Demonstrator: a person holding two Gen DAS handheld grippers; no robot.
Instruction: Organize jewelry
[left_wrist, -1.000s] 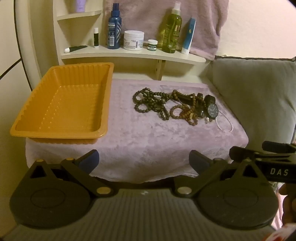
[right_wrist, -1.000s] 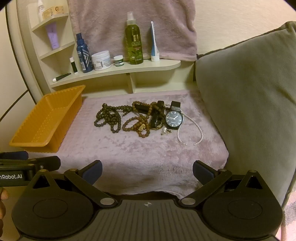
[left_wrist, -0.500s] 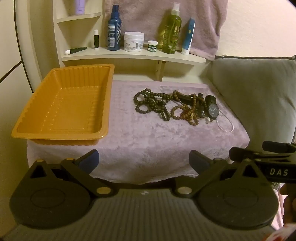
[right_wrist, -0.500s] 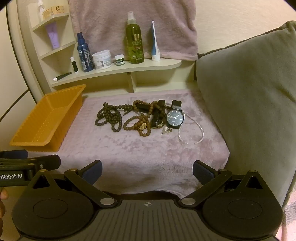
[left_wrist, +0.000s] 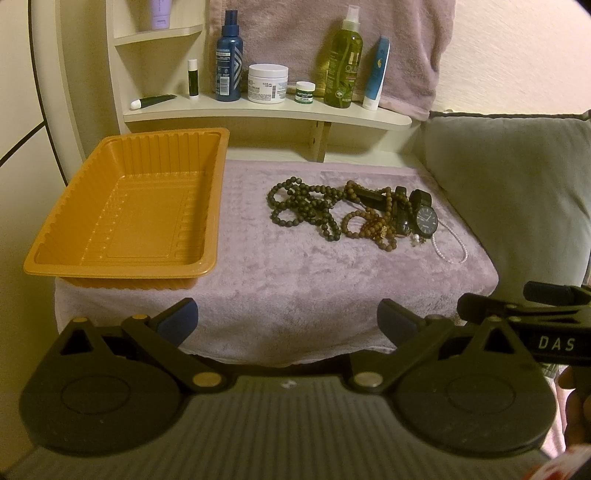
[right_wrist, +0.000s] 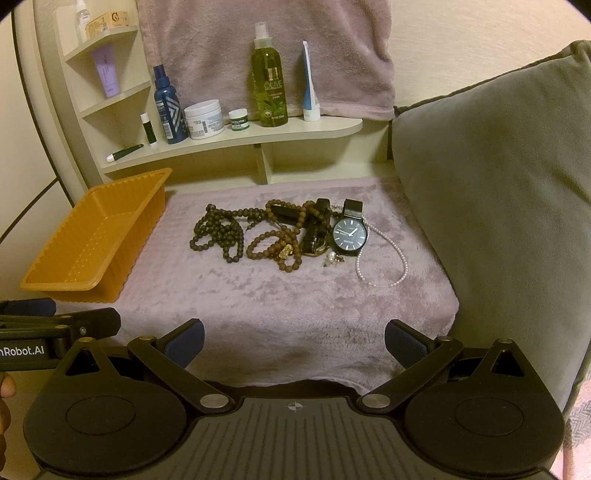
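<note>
A pile of jewelry lies on a pink plush cloth (right_wrist: 295, 302): dark bead strands (right_wrist: 218, 234), brown bead bracelets (right_wrist: 275, 249), a black watch (right_wrist: 350, 233), a pearl necklace (right_wrist: 384, 258) and small earrings (right_wrist: 334, 259). The pile also shows in the left wrist view (left_wrist: 354, 218). An empty orange tray (left_wrist: 125, 206) stands left of it, seen too in the right wrist view (right_wrist: 92, 236). My left gripper (left_wrist: 288, 321) and right gripper (right_wrist: 293, 341) are both open and empty, held at the cloth's near edge, short of the jewelry.
A shelf (right_wrist: 236, 142) behind the cloth holds bottles, jars and tubes. A grey-green cushion (right_wrist: 498, 192) rises along the right side. A pink towel (right_wrist: 266, 51) hangs on the back wall.
Both grippers have risen and edged slightly forward, so the scene sits a little lower in view. Nothing on the cloth has moved.
</note>
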